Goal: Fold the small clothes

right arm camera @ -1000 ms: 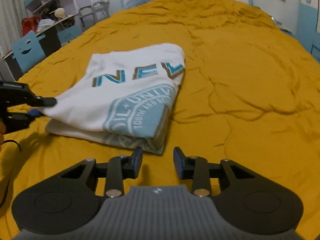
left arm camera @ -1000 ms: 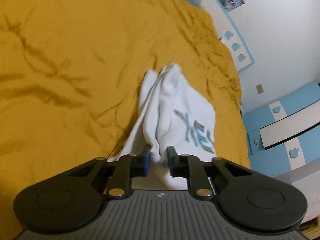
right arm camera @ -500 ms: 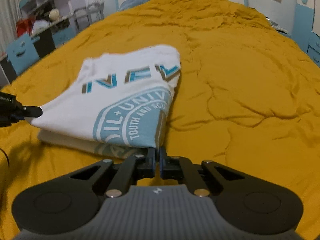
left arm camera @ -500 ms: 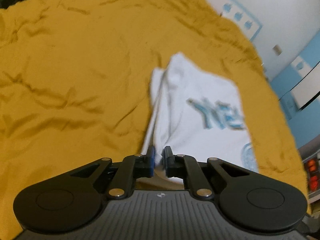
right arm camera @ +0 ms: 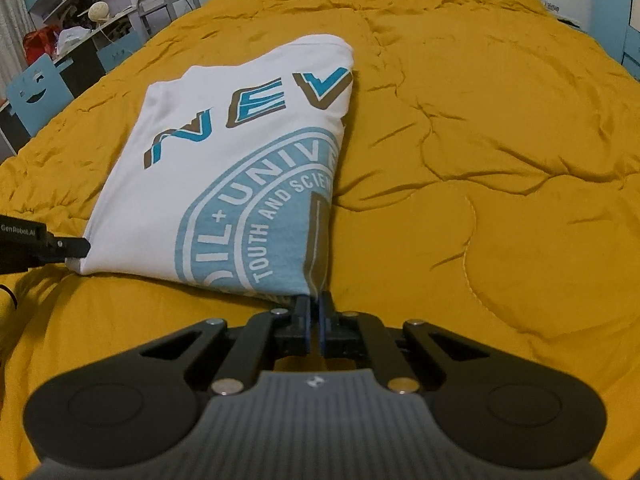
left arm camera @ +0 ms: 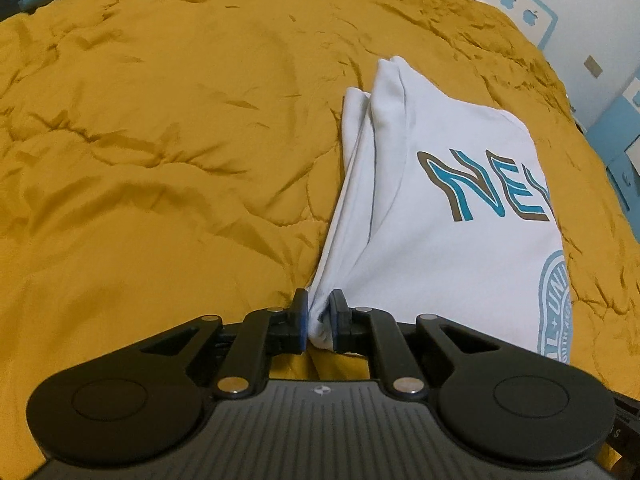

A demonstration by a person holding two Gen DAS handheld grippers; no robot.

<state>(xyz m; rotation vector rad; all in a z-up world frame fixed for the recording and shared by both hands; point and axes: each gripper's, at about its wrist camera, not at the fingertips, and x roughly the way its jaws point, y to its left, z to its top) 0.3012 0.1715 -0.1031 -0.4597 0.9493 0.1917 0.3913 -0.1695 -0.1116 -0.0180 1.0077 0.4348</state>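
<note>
Cloth first: one white T-shirt [right arm camera: 224, 168], already folded into a stack of layers, lies on one mustard-yellow quilted bedspread [right arm camera: 480, 160]. It sits toward the bedspread's near edge, closer to the left side than the right in the right wrist view, with wrinkled yellow fabric showing all around it. Its print shows one row of teal-and-brown letters reading "NEV" and one round pale-blue seal below it.

Two grippers hold it, one at each near corner. The left gripper [left arm camera: 319, 317] has its blue pads [left arm camera: 302, 322] pinched on a bunched white corner of the T-shirt [left arm camera: 420, 216]; its jaws are easing apart slightly, yet the cloth sits squeezed between them. From the right wrist view this same gripper [right arm camera: 74, 246] shows as a dark tip touching the shirt's left near corner. The right gripper [right arm camera: 314, 316] is closed down fully on the thin printed corner by the seal, with only a sliver between its fingers.

Beyond the bedspread's far left edge stand one shelf unit [right arm camera: 80, 4] with clutter and one blue chair back [right arm camera: 38, 94] with a cut-out smile.
</note>
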